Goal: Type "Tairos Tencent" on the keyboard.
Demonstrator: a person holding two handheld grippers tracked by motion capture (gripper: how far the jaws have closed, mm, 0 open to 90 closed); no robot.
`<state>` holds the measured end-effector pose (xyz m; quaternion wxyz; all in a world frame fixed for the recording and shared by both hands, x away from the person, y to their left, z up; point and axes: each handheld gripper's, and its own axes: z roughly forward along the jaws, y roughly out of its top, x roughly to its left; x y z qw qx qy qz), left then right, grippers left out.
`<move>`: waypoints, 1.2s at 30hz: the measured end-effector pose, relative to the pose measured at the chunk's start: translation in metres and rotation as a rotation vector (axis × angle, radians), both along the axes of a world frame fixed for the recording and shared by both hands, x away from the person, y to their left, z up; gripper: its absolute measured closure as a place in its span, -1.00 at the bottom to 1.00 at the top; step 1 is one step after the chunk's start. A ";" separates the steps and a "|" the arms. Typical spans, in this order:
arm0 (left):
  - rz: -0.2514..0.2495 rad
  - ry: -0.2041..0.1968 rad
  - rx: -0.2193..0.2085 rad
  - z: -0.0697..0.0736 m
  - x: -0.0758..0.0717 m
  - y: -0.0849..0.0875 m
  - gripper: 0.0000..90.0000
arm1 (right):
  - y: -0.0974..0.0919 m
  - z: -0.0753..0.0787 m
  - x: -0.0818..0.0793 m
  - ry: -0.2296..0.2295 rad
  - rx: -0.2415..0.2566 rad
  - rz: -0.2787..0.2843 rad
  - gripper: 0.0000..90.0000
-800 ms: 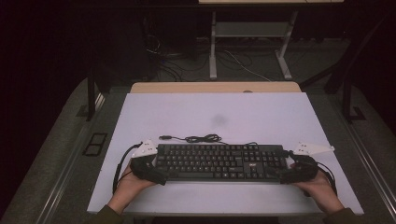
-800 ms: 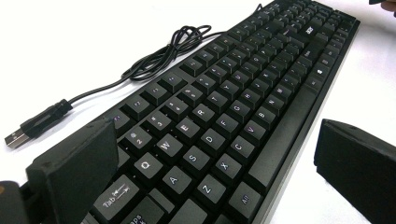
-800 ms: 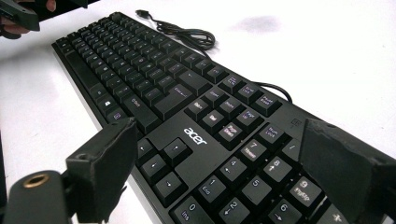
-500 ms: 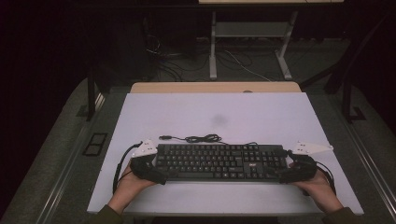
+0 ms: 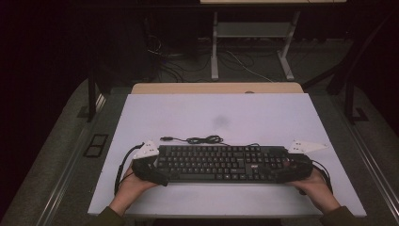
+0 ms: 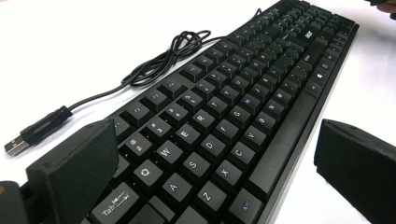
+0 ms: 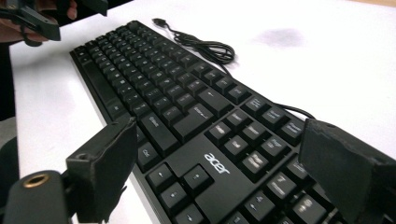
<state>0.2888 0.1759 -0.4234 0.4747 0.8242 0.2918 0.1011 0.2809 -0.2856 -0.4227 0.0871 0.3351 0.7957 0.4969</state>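
A black keyboard [image 5: 221, 163] is seen lying flat on the white surface [image 5: 216, 113], close to the edge nearest the person. All places below are given relative to the keyboard.

At its left end the left claw [image 5: 157, 172] is placed, with the jaws held apart: in the left gripper view one jaw is seen over the far edge beside the Tab key and the other off the near edge, so the end of the keyboard is straddled, yet no pressing contact can be made out. At its right end the right claw [image 5: 282, 173] is placed likewise, jaws apart, with the number pad lying between them in the right gripper view.

Compared with the earlier high views, almost nothing has been altered: the keyboard has not been shifted, and both hands have been kept at its ends. It is judged that the work is at the point just before a two-handed grasp and lift, with closing of both claws not yet done.

Behind the keyboard's far edge its cable [image 5: 203, 140] is coiled loosely, with the USB plug [image 6: 16, 146] lying free on the surface; it could trail when the keyboard is raised.
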 end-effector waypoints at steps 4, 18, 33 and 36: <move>-0.001 -0.004 0.002 0.000 0.000 -0.001 -1.00 | 0.004 0.002 0.000 0.005 0.011 0.016 -0.74; 0.001 0.000 0.000 0.001 0.002 -0.002 -1.00 | 0.018 0.004 0.007 0.017 0.015 0.025 -0.74; -0.005 -0.001 0.001 0.004 0.004 -0.006 -1.00 | 0.029 0.006 0.012 0.003 0.017 0.028 -0.74; -0.009 -0.008 -0.001 0.005 0.005 -0.008 -1.00 | 0.030 0.007 0.013 0.005 0.018 0.027 -0.75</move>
